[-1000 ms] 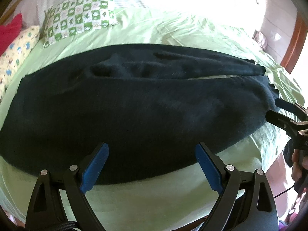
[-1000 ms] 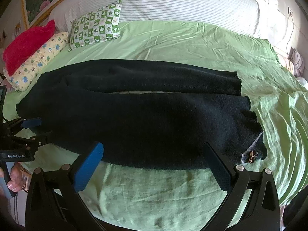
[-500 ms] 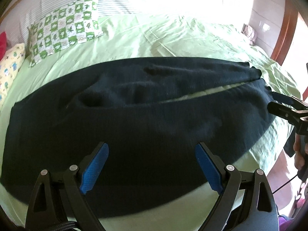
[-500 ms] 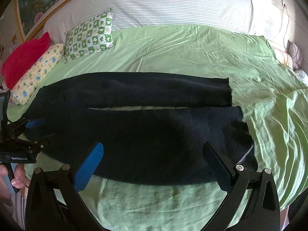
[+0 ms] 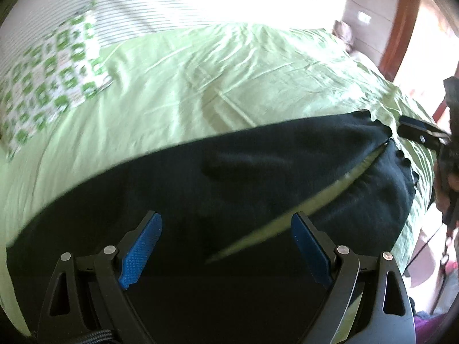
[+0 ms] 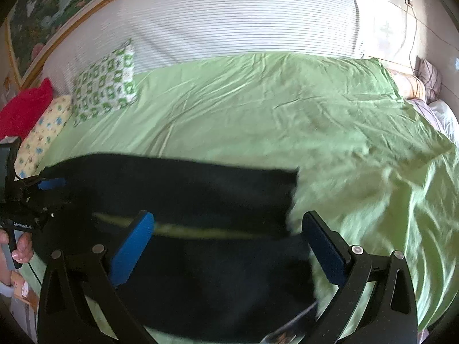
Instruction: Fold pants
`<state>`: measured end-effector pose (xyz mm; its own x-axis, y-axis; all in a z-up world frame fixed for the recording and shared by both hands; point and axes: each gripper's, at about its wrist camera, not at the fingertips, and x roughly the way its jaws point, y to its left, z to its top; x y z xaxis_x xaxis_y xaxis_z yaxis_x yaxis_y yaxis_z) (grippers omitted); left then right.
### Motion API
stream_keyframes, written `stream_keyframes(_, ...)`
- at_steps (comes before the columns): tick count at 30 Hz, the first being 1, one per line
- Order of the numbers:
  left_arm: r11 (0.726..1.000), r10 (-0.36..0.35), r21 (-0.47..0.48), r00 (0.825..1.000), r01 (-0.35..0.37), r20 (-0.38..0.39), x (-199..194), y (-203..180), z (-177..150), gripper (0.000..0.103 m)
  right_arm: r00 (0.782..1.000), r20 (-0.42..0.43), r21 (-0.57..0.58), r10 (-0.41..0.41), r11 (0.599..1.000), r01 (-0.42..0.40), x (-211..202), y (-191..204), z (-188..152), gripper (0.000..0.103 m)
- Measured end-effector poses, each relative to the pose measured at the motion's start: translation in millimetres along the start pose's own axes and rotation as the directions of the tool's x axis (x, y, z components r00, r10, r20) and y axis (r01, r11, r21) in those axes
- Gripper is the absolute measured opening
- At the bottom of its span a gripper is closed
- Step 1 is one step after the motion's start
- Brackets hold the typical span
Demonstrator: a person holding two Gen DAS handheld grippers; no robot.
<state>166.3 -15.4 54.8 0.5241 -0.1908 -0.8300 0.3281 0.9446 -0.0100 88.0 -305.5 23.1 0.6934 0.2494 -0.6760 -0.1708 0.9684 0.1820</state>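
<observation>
Black pants [image 5: 229, 183] lie flat across a green bed sheet [image 5: 218, 80], waist to the left, leg ends to the right, with a thin strip of sheet showing between the legs. My left gripper [image 5: 226, 243] is open and empty, low over the upper leg area. My right gripper [image 6: 229, 243] is open and empty over the pants [image 6: 183, 195] near the leg ends. A label shows at the near hem [image 6: 282, 335]. The right gripper also shows in the left wrist view [image 5: 421, 133], and the left gripper in the right wrist view [image 6: 43, 186].
A green-and-white patterned pillow [image 6: 106, 86], a yellow pillow [image 6: 43, 134] and a red pillow [image 6: 25, 109] lie at the bed's far left. A striped white headboard cushion [image 6: 243, 25] runs along the back. Wrinkled sheet [image 6: 373, 154] extends right of the pants.
Both grippers have moved forward and lower over the pants, which now fill the bottom of both views. Both stay open.
</observation>
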Motion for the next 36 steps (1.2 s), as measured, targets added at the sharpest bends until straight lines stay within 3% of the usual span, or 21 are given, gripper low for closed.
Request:
stream_keyframes(7,0.994,-0.035,0.102,0.997,0.043,-0.075,35.4,3.6,44.3,0.092,0.999,-0.043,0.069,0.031,0.997,-0.028,24.6,-35.5,26.3,0.103)
stream_keyframes(15,0.968,0.016,0.249,0.988,0.022,-0.151,85.7,5.2,78.1,0.092,0.990,-0.117,0.047,0.073,0.997,-0.068,52.4,-49.0,36.9,0.102)
stream_keyframes(19,0.950,0.006,0.307,0.976,0.063,-0.218,114.6,10.8,90.2,0.092,0.980,-0.169,0.037,0.101,0.995,-0.096,68.1,-52.9,40.6,0.100)
stream_keyframes(25,0.947,-0.060,0.276,0.931,0.168,-0.361,151.3,22.0,93.6,0.092,0.957,-0.240,0.053,0.165,0.986,-0.157,91.8,-58.1,41.0,0.075)
stream_keyframes(27,0.945,-0.069,0.272,0.926,0.180,-0.372,153.6,23.0,94.6,0.089,0.956,-0.245,0.052,0.160,0.987,-0.152,95.3,-59.8,40.0,0.060)
stream_keyframes(28,0.944,-0.084,0.267,0.923,0.195,-0.377,153.1,22.6,95.3,0.081,0.957,-0.244,0.049,0.156,0.988,-0.148,95.9,-61.1,39.8,0.055)
stream_keyframes(30,0.936,-0.116,0.265,0.914,0.232,-0.389,147.7,21.4,93.6,0.058,0.959,-0.240,0.043,0.149,0.989,-0.143,95.8,-62.6,40.1,0.024)
stream_keyframes(32,0.924,-0.125,0.289,0.913,0.250,-0.389,139.0,12.8,90.4,0.016,0.959,-0.233,0.055,0.162,0.987,-0.153,94.5,-65.2,41.1,0.013)
stream_keyframes(33,0.919,-0.121,0.304,0.912,0.252,-0.391,134.2,8.2,87.7,0.011,0.959,-0.227,0.056,0.172,0.985,-0.163,92.7,-66.4,41.4,0.011)
stream_keyframes(36,0.920,-0.105,0.319,0.927,0.228,-0.360,117.6,-1.0,77.9,0.011,0.965,-0.197,0.021,0.172,0.985,-0.171,83.2,-63.0,44.3,0.009)
